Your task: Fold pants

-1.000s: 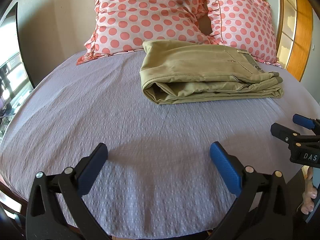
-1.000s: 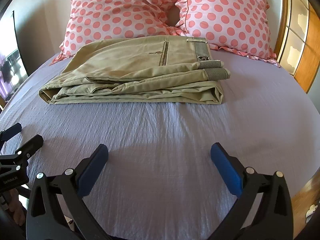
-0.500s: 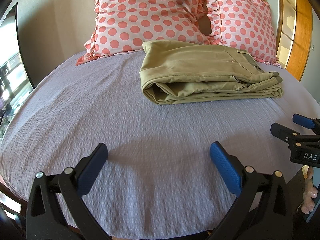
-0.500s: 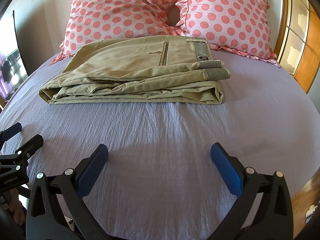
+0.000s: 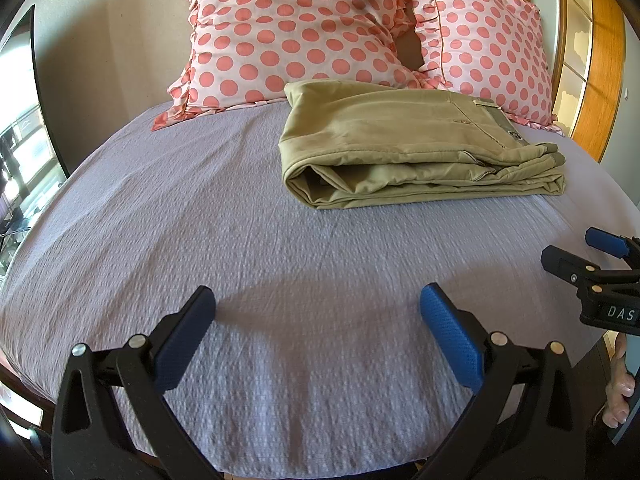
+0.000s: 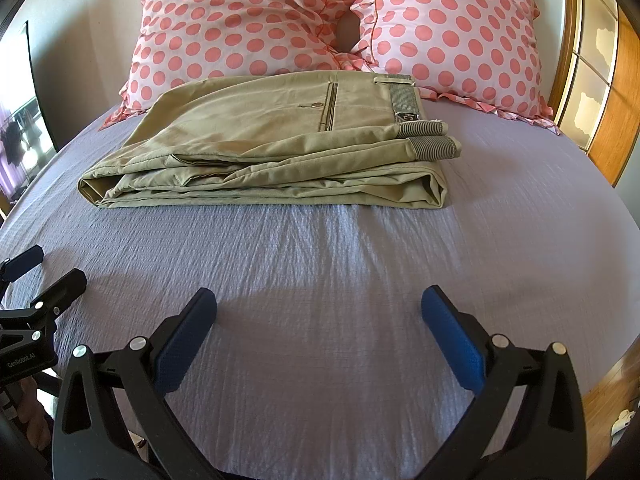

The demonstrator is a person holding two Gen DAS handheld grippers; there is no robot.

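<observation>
Khaki pants (image 5: 416, 152) lie folded in a flat stack on the lilac bedspread (image 5: 200, 208), just in front of the pillows; they also show in the right wrist view (image 6: 276, 148), waistband to the right. My left gripper (image 5: 318, 320) is open and empty, low over the near part of the bed, well short of the pants. My right gripper (image 6: 320, 320) is open and empty too, also near the front edge. Each gripper shows at the edge of the other's view: the right one (image 5: 588, 256), the left one (image 6: 44, 272).
Two pink polka-dot pillows (image 6: 248, 20) (image 6: 452, 28) lean against the wall behind the pants. A wooden frame with panes (image 6: 600, 80) stands at the right. A dark screen edge (image 5: 40, 92) is at the left. The bed's front edge is right below the grippers.
</observation>
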